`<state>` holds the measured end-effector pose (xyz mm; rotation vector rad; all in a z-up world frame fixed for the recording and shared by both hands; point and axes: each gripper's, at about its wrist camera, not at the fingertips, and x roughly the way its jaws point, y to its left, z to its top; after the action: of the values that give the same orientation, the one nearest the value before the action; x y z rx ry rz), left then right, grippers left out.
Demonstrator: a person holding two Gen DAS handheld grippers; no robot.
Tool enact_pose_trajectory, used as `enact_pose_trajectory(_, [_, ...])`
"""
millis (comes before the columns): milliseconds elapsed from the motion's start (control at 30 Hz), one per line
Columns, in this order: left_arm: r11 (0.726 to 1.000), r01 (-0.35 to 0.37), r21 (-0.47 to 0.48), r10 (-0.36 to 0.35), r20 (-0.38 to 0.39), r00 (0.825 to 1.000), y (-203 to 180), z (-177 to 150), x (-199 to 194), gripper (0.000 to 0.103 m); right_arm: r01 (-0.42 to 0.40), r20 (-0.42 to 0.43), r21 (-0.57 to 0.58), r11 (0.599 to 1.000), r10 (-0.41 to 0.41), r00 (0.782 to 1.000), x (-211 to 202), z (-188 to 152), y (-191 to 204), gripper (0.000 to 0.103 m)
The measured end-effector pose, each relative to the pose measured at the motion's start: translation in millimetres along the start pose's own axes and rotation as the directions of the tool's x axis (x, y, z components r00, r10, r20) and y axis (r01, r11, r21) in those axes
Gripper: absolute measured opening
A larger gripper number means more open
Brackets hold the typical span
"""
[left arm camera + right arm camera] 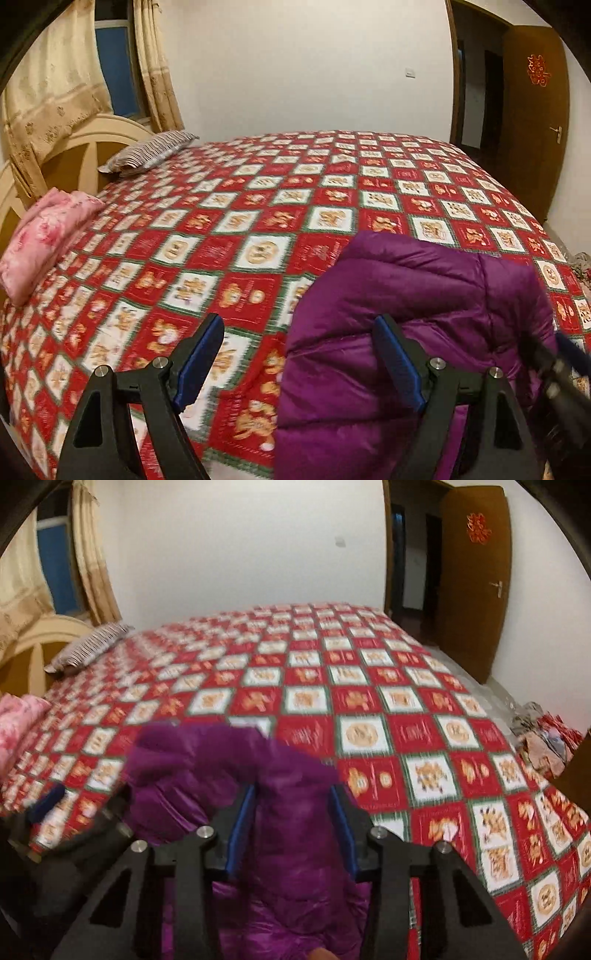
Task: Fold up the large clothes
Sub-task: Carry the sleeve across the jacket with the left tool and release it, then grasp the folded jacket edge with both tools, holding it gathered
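Note:
A purple padded jacket (413, 314) is bunched up at the near edge of a bed with a red and white checked quilt (258, 206). My left gripper (299, 354) is open and empty, its right finger against the jacket's left side. My right gripper (291, 827) has a thick fold of the jacket (280, 812) between its blue pads and holds it up above the quilt (369, 701). The right gripper shows blurred at the right edge of the left wrist view (561, 365). The left gripper shows blurred at the left of the right wrist view (48, 805).
A pink folded quilt (40, 236) and a striped pillow (147, 151) lie by the cream headboard (74, 155) at the left. A heap of cloth (543, 738) lies off the bed's right side. A brown door (476, 583) stands open at the far right.

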<state>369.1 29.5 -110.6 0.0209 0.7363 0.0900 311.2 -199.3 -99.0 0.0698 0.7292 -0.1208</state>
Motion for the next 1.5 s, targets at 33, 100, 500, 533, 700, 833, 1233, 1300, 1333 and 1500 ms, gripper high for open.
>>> enact_pose_trajectory(33, [1.0,0.006,0.009,-0.006,-0.01,1.0,-5,-2,6,0.084,0.003,-0.014,0.021,1.0,-0.003,1.0,8,-9,-6,0.045])
enact_pose_trajectory(100, [0.999,0.005,0.034,-0.004,-0.016,1.0,-16,-8,16,0.084,-0.01,-0.018,0.056,0.998,0.011,1.0,18,-22,-16,0.045])
enact_pose_trajectory(500, [0.997,-0.029,0.072,0.027,0.023,0.999,-39,-36,36,0.092,-0.064,0.007,0.139,0.988,0.064,0.998,40,-54,-42,0.045])
enact_pose_trajectory(533, [0.997,-0.032,0.072,0.031,0.024,0.999,-39,-37,37,0.092,-0.066,0.007,0.141,0.988,0.066,0.998,42,-55,-42,0.045])
enact_pose_trajectory(700, [0.995,-0.04,0.086,0.038,0.025,0.999,-44,-41,42,0.093,-0.071,0.001,0.152,0.986,0.072,0.997,47,-62,-45,0.045])
enact_pose_trajectory(833, [0.994,-0.047,0.094,0.045,0.03,0.999,-46,-44,44,0.093,-0.073,-0.001,0.155,0.985,0.074,0.997,50,-65,-47,0.045])
enact_pose_trajectory(1233, [0.996,-0.034,0.088,0.032,0.025,0.999,-47,-49,47,0.093,-0.071,-0.013,0.15,0.986,0.074,0.997,57,-68,-48,0.046])
enact_pose_trajectory(1300, [0.996,-0.025,0.083,0.023,0.021,1.0,-46,-50,48,0.093,-0.068,-0.015,0.148,0.987,0.071,0.997,57,-68,-47,0.046])
enact_pose_trajectory(1333, [0.997,-0.019,0.08,0.017,0.019,1.0,-45,-50,49,0.093,-0.068,-0.016,0.147,0.987,0.071,0.997,58,-69,-47,0.046])
enact_pose_trajectory(1500, [0.998,0.004,0.07,-0.004,0.006,1.0,-42,-51,50,0.093,-0.064,-0.034,0.139,0.988,0.07,0.997,62,-68,-46,0.048])
